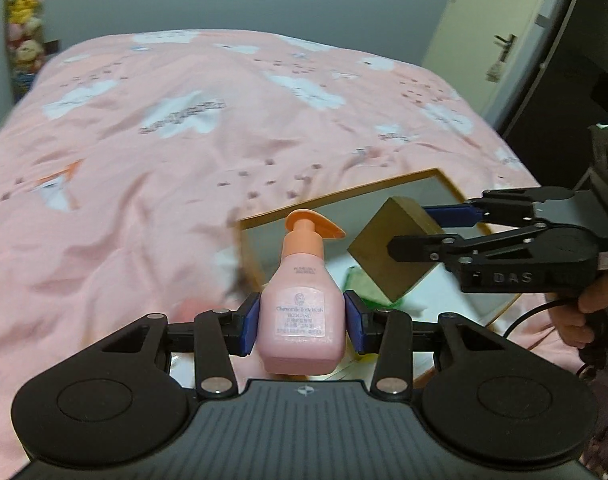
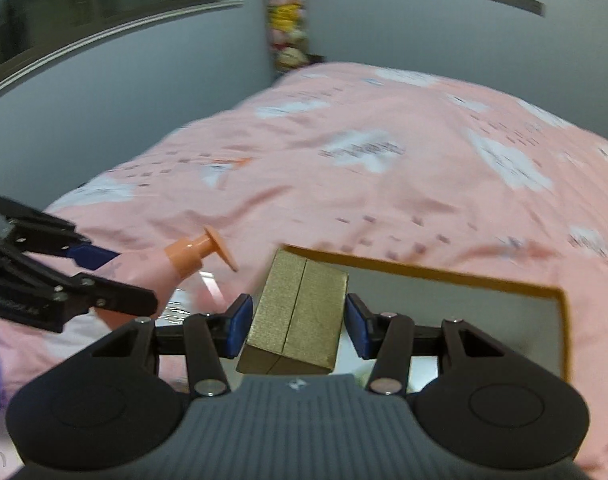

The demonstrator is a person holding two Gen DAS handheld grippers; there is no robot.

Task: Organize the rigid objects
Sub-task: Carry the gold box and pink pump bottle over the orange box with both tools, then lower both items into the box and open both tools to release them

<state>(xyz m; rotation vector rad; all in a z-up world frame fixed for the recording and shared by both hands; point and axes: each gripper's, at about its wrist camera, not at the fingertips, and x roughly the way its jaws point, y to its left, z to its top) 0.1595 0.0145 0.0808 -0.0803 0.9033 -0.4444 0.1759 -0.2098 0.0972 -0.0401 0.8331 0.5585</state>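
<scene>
Clearly both loads look stiff: the left gripper (image 1: pixel 302 322) pinches the smooth, slippery-looking bottle (image 1: pixel 300 312) low across its body, while the right gripper (image 2: pixel 296 330) clamps the light-looking box (image 2: pixel 296 316) by its flat sides.

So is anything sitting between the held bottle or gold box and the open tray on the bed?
Nothing visible does. The left hand-held gripper holds the pink bottle and the right hand-held gripper the gold box, both directly above the gold-rimmed tray.
</scene>
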